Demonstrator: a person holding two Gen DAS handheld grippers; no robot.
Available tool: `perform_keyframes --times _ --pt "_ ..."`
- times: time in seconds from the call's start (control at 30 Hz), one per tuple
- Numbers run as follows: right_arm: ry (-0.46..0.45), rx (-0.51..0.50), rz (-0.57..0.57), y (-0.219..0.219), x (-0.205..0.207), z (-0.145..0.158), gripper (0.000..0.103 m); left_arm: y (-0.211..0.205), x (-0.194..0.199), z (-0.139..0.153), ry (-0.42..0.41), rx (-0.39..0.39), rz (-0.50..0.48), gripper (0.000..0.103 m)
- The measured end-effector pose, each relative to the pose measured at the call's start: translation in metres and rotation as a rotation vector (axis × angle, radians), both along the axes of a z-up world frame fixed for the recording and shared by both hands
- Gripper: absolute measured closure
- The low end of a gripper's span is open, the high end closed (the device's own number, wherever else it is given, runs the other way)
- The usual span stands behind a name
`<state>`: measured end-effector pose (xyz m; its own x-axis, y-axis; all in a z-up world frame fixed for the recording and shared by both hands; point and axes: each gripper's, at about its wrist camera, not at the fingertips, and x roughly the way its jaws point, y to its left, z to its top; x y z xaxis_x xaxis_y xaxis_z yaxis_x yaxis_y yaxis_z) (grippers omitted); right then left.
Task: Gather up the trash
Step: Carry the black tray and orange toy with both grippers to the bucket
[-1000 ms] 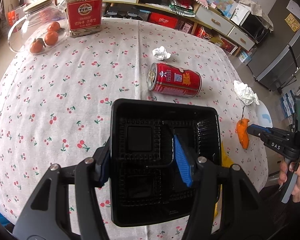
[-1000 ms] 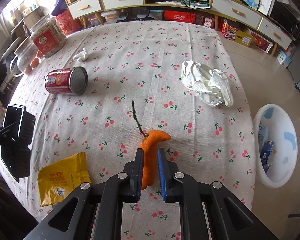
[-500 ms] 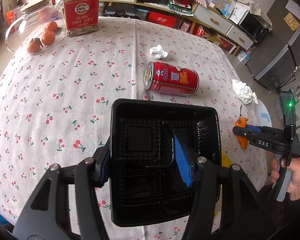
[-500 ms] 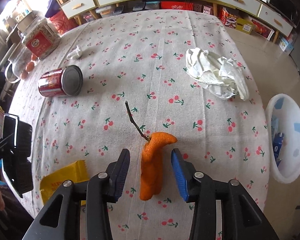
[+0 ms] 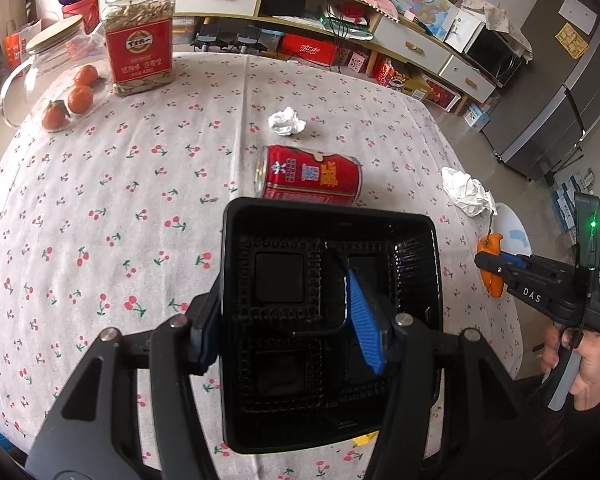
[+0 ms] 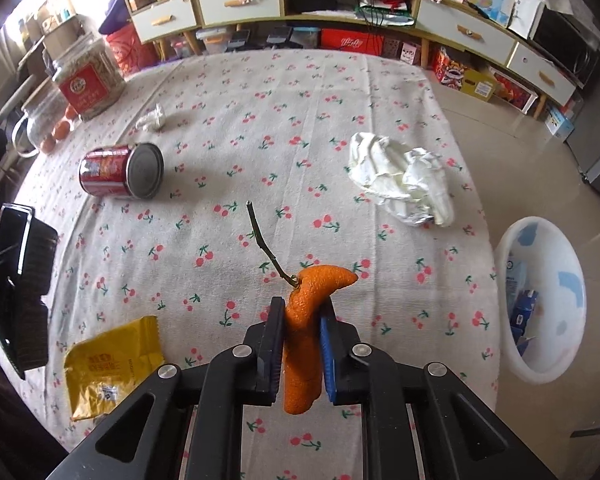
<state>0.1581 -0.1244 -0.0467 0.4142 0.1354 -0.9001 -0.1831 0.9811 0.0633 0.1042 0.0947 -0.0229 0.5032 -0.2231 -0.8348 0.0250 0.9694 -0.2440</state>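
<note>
Here the right gripper [image 6: 300, 344] has just been closing, and its jaws now press from both sides on the curled strip of orange peel with a thin dark twig [image 6: 306, 320]. The peel stands between the pads with its long axis running along the fingers: the lower end hangs below them toward the camera, the upper end hooks over to the right, and the twig slants up and to the left from the bend. From the left wrist view the same peel [image 5: 490, 264] shows at the tip of the right gripper [image 5: 486, 262], near the right edge of the round table with the cherry-print cloth [image 5: 112, 200], and a hand [image 5: 580, 364] grips the tool's handle.

The left gripper [image 5: 290, 320] is clenched about half wide on the black plastic compartment tray [image 5: 332, 320]: one finger lies outside the tray's left wall, the blue-padded one stands inside it. The tray is held above the cloth, its long side running away from the camera.

On the cloth lie a red drink can on its side [image 6: 120, 172], its axis roughly left to right, a small crumpled white tissue [image 5: 287, 122] beyond it, a larger crumpled white paper [image 6: 400, 184] and a flat yellow foil packet [image 6: 108, 368]. A white plastic basin [image 6: 540, 300] sits on the floor beside the table.
</note>
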Motion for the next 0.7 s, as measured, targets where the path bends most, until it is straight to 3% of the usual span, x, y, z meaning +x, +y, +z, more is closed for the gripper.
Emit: perform_keyframes --times 0.3,0.7 --pt "-0.061 0.083 -0.119 -0.068 -0.006 0.025 0.086 -0.052 0.018 0.013 -0.033 0.018 -0.082 0.046" --pt "-0.093 0.159 -0.313 -0.175 -0.03 0.034 0.086 -0.16 0.042 0.018 -0.037 0.037 -0.25 0.046"
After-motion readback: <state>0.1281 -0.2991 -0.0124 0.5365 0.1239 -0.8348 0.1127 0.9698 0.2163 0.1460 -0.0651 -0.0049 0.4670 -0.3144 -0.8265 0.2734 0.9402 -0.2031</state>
